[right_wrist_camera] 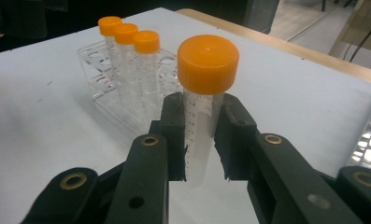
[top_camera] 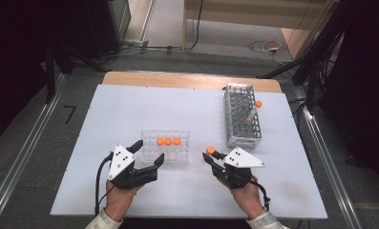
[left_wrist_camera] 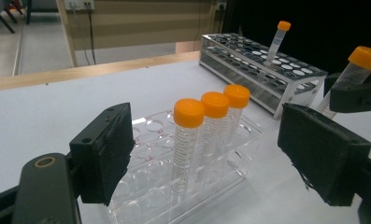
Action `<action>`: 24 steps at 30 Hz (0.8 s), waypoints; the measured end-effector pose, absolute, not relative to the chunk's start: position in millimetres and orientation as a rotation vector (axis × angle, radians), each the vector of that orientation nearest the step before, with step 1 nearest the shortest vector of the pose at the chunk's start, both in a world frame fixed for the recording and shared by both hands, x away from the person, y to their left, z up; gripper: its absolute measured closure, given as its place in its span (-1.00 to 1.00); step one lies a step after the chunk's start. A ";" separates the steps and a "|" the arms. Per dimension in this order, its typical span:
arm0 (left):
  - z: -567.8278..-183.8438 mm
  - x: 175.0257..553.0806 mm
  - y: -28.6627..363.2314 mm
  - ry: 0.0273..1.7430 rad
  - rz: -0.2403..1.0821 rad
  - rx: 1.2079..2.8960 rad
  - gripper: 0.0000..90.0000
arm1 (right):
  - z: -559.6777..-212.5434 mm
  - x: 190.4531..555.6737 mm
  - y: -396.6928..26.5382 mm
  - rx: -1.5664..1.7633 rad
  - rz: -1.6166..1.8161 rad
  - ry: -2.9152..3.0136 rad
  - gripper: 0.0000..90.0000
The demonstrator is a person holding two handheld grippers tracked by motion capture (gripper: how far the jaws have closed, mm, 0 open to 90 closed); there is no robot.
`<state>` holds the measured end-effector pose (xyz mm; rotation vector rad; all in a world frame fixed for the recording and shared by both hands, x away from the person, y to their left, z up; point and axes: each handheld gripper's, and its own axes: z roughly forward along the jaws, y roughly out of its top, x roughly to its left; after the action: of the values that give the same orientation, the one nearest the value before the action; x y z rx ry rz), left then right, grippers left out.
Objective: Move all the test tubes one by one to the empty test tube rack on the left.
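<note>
My right gripper (top_camera: pixel 212 156) (right_wrist_camera: pixel 202 122) is shut on a clear tube with an orange cap (top_camera: pixel 210 150) (right_wrist_camera: pixel 206 70), held upright just right of the clear plastic rack (top_camera: pixel 151 143) (right_wrist_camera: pixel 96 70). That held tube (left_wrist_camera: pixel 358 70) is also seen at the right edge of the left gripper view. Three orange-capped tubes (top_camera: pixel 168 141) (left_wrist_camera: pixel 190 135) (right_wrist_camera: pixel 127 42) stand in a row in the clear rack (left_wrist_camera: pixel 146 200). My left gripper (top_camera: pixel 149 152) (left_wrist_camera: pixel 211 158) is open at the rack's near left corner. Its pads (left_wrist_camera: pixel 106 154) stand wide apart with nothing gripped between them.
A metal tube rack (top_camera: pixel 242 117) (left_wrist_camera: pixel 262 77) stands at the back right of the white table top (top_camera: pixel 130 109), with one orange-capped tube (top_camera: pixel 257 105) (left_wrist_camera: pixel 277 39) leaning in it. A wooden edge (top_camera: pixel 187 80) runs along the table's far side.
</note>
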<state>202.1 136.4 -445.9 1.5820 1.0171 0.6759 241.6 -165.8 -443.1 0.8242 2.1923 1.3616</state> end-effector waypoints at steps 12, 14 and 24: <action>-445.3 199.9 130.8 0.991 0.662 1.597 -0.59 | -453.7 237.3 -148.1 0.785 1.352 2.258 0.60; -444.9 199.2 128.9 0.984 0.659 1.596 -0.59 | -454.5 235.8 -145.2 0.780 1.352 2.270 0.60; -443.2 193.7 116.5 0.924 0.628 1.627 -0.57 | -456.3 230.4 -129.9 0.729 1.370 2.303 0.60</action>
<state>193.7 116.5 -443.2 1.6272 0.9237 0.6277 230.4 -129.9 -456.3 0.7288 2.3029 1.3702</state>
